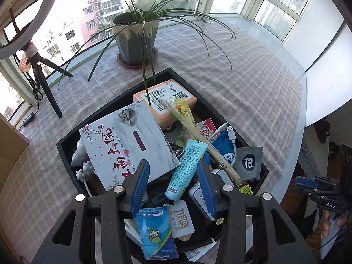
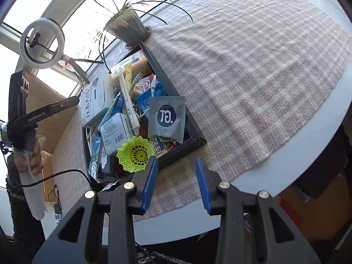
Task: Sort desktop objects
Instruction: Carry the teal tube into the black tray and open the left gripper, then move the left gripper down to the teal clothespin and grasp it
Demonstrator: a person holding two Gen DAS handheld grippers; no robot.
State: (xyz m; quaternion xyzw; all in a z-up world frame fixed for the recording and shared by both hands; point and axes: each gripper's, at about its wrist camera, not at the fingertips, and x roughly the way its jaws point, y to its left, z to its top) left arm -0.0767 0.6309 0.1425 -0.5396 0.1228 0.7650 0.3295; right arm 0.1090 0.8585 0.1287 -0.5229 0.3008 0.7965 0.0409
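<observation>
A black tray [image 1: 66, 140] on the checked cloth is heaped with desktop objects. My left gripper [image 1: 173, 171] is open above its near side, astride a light blue tube [image 1: 187, 169]. A white booklet with red characters [image 1: 127, 143], an orange box [image 1: 167, 96], chopsticks [image 1: 198, 136], a white USB cable [image 1: 228, 132] and a grey "GT" sachet [image 1: 249, 161] lie in the tray. My right gripper [image 2: 177, 165] is open and empty over the cloth just outside the tray's corner [image 2: 198, 139], next to a yellow-green shuttlecock [image 2: 135, 154]. The sachet also shows in the right wrist view [image 2: 166, 116].
A potted plant [image 1: 136, 37] on a saucer stands behind the tray, its long leaves hanging over it. A ring light on a tripod [image 1: 41, 66] stands at the left. The checked cloth [image 2: 253, 66] stretches to the right, ending at the round table's white edge [image 2: 308, 154].
</observation>
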